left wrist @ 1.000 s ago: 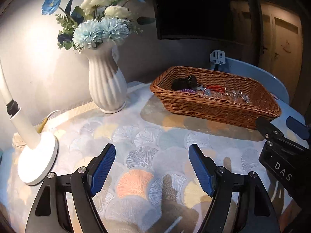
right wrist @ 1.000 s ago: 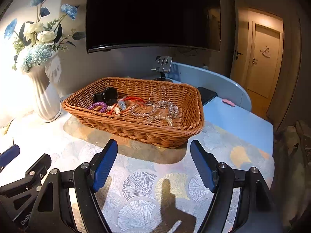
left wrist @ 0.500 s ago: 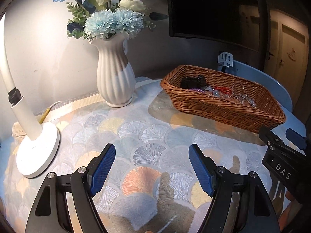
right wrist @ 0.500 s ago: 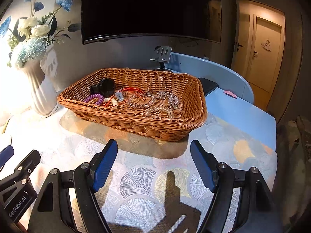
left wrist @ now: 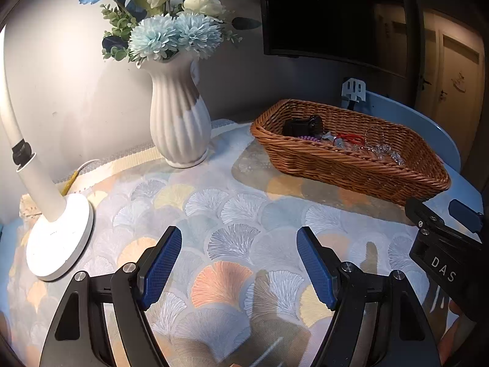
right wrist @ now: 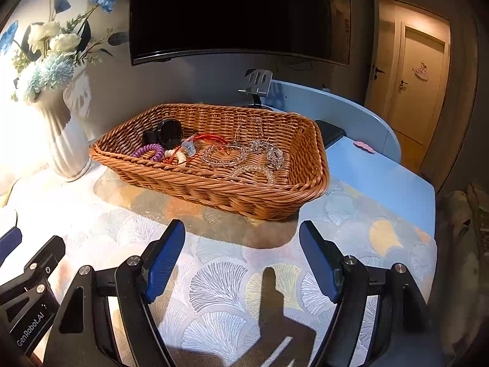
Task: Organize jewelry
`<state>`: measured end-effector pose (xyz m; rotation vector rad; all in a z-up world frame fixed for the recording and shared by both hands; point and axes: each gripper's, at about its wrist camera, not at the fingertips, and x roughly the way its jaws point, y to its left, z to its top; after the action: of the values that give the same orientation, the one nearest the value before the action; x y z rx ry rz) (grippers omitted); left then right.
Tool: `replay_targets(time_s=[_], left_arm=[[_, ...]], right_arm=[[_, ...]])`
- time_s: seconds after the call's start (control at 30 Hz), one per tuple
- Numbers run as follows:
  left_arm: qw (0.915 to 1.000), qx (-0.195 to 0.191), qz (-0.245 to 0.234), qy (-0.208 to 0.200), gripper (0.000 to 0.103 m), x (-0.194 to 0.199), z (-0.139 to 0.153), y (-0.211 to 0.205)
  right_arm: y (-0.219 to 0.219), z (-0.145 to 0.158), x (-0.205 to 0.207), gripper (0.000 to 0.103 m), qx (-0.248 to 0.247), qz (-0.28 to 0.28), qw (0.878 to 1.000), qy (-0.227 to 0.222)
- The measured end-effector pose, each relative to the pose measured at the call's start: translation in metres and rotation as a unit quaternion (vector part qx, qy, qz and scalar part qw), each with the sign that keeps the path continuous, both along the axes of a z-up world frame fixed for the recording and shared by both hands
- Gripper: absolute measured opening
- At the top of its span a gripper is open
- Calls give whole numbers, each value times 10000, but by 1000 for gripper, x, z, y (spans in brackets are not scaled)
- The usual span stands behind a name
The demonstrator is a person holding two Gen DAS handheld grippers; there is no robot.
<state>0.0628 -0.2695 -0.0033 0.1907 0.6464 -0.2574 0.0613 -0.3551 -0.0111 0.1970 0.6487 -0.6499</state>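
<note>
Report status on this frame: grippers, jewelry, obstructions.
Left gripper open, empty, over the tablecloth. Right gripper open, empty, short of the wicker basket. Jewelry piled in the basket. Nothing between right gripper and basket.

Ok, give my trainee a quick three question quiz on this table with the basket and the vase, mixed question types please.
1. True or false: the left gripper is shut on a bracelet.
2. Multiple choice: where does the purple coil band lie? A) on the tablecloth B) in the basket C) beside the lamp
3. Fill in: the vase holds blue and white ____.

Key
1. False. Both the left gripper and the right gripper are open, holding nothing, above the tablecloth.
2. B, near the black watch and the clear bead bracelets.
3. Flowers.
</note>
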Motion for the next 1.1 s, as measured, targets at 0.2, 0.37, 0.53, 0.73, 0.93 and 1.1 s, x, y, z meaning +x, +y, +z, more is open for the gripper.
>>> replay_targets(time_s=[0.2,0.37,0.53,0.73,0.93,1.1], left_arm=[[10000,16,-24,19,79,2,-1,1],[10000,10,-41,29,79,4,-1,2],[10000,19,-46,33,79,5,-1,2],[9999,32,-144,85,79,5,-3,0],[9998,9,-158,110,79,6,-3,1],[9998,31,-185,102,79,6,-4,0]], right_arm=[[-2,0,0,79,41,6,10000,-18],[-2,-1,1,79,41,23,10000,-5],[0,-1,1,79,6,52,10000,12],[0,-1,1,79,22,48,10000,19],[-1,-1,1,79,32,57,10000,10],[-1,-2,1,79,33,63,10000,8]])
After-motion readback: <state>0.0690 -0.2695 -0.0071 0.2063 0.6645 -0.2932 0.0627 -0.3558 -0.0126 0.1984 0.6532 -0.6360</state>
